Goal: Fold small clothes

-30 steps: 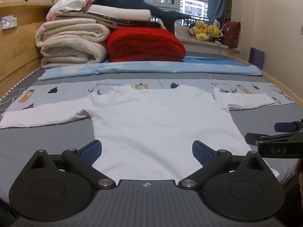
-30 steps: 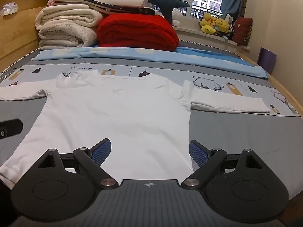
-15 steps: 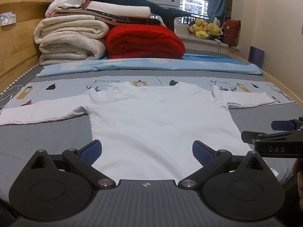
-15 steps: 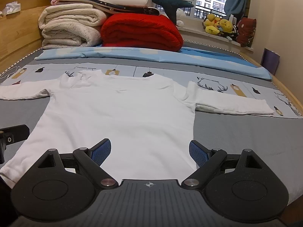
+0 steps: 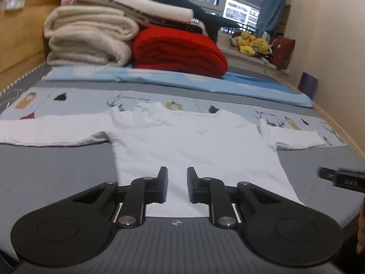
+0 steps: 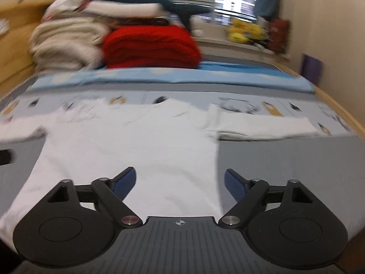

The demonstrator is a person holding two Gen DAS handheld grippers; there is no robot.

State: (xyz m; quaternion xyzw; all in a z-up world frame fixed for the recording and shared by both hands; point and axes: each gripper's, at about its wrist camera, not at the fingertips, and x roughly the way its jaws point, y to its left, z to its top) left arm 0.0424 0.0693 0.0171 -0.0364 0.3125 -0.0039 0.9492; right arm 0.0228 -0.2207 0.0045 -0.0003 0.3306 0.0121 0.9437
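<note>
A white long-sleeved shirt [image 5: 196,146] is lying flat on the grey bedcover [image 5: 57,171], collar toward the stacked blankets [image 5: 91,41] and hem toward the person. Its sleeves are stretching out to either side, so the long axis of the spread garment is running crosswise to both grippers.

The left gripper [image 5: 177,187] is hovering over the hem, left of the shirt's midline. Its jaws are closing and standing only a narrow gap apart; white cloth is showing through that gap, but no fold is rising between the pads, so nothing appears gripped.

The right gripper [image 6: 180,182] is hovering over the hem's right part. Its jaws are beginning to close yet are standing wide, with the shirt's right side edge lying between the fingers [image 6: 235,183] and nothing clamped. This view is blurred.

Judgement: the hem is lying directly ahead of and below both sets of fingertips, each gripper nearer its own corner. The left sleeve [image 5: 50,132] is nearer the left gripper, the right sleeve [image 6: 262,125] nearer the right.
</note>
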